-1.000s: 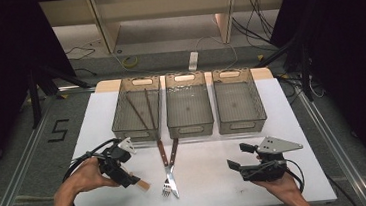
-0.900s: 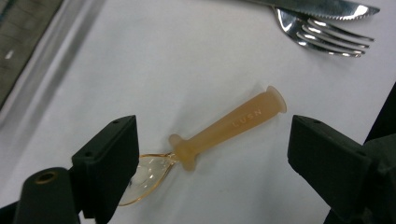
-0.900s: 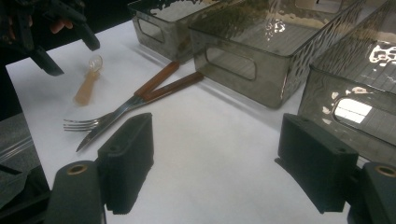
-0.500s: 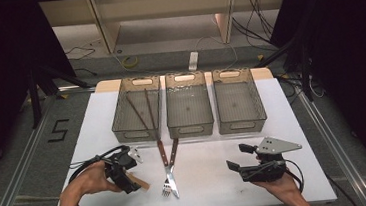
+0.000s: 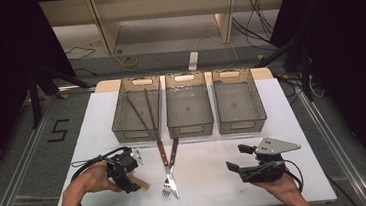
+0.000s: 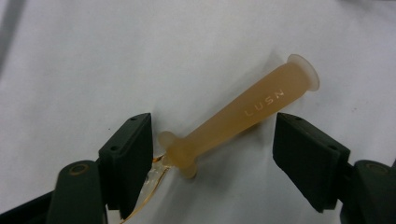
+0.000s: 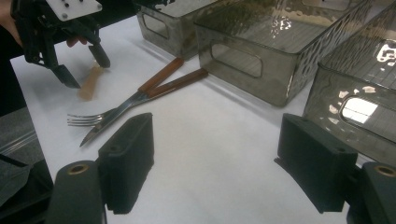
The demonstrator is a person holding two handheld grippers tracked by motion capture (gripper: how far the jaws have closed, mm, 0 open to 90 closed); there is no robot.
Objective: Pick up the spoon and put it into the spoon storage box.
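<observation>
Lowered, left hand-held gripper [image 6: 212, 140] closing, not yet gripping slanted amber handle [image 6: 243, 114], flared end up-right.

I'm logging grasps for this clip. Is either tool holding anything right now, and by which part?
Nothing is held yet. The left tool straddles the tan handle lying on the table, jaws just closing but not touching it. The right tool is open and empty.

The left tongs [image 5: 130, 180] sit low near the table's front-left corner, the hand [image 5: 85, 182] behind them, jaws parted and just now closing, pads not pressing. The right tongs [image 5: 235, 158] rest near the front edge's right end, hand [image 5: 278, 187] beneath, jaws wide apart, pointing toward the left tongs.
</observation>
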